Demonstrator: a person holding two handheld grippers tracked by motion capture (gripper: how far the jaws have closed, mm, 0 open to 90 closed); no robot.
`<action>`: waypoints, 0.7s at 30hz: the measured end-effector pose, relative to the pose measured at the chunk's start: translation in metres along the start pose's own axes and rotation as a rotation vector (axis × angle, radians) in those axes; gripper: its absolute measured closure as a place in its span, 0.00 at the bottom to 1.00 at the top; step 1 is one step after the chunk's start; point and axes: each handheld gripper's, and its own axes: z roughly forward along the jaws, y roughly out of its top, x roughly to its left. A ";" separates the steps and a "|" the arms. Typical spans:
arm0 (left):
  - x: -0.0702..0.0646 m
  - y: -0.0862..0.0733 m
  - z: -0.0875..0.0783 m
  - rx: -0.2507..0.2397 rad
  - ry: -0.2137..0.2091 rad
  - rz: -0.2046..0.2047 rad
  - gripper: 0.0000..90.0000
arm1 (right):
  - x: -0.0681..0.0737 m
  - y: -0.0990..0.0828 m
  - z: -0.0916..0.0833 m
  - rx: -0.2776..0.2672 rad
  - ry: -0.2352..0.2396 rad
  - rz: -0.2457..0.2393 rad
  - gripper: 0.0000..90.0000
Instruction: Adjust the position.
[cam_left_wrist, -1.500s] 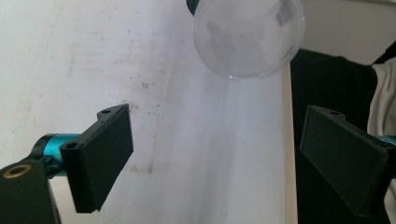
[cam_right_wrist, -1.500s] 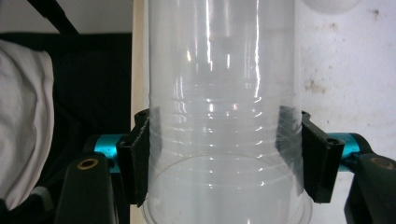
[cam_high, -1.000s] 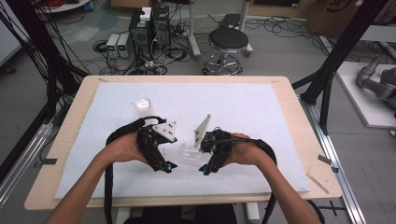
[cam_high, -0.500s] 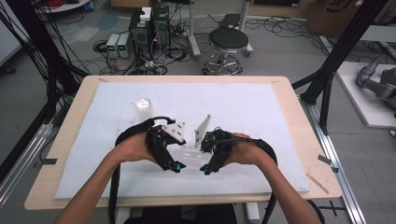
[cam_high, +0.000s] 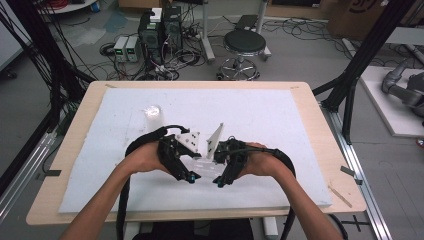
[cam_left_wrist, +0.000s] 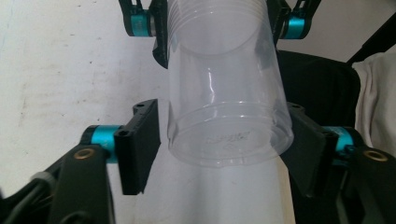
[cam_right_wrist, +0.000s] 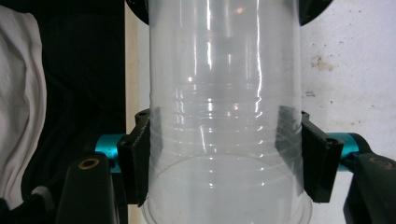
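Right hand-held gripper (cam_right_wrist: 224, 158) clamping clear cup (cam_right_wrist: 224, 93), rim cut off, left hand-held gripper (cam_left_wrist: 224, 149) closing

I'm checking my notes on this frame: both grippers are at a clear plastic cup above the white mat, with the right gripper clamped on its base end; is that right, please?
Not quite: the right gripper clamps the clear plastic cup at its ridged rim end, as the right gripper view shows. The left gripper is at the base end. The rest stands.

Clear plastic cup (cam_left_wrist: 228, 100) cut off at the top edge of the left gripper view, rim out of frame; in the right gripper view both ends cropped. Barely discernible between the two grippers from the high view, too transparent to outline. Small clear object (cam_high: 151, 111) farther up the white mat too small to identify.
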 end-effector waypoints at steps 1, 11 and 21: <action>0.000 0.000 0.000 -0.001 -0.003 0.003 0.43 | 0.000 0.000 0.000 0.000 -0.001 0.000 0.36; 0.000 -0.002 0.001 0.002 -0.003 -0.003 0.46 | -0.002 -0.001 0.002 -0.003 0.002 -0.001 0.36; -0.001 -0.003 0.000 -0.002 -0.004 -0.003 0.46 | -0.005 -0.004 0.005 -0.077 -0.026 0.028 0.12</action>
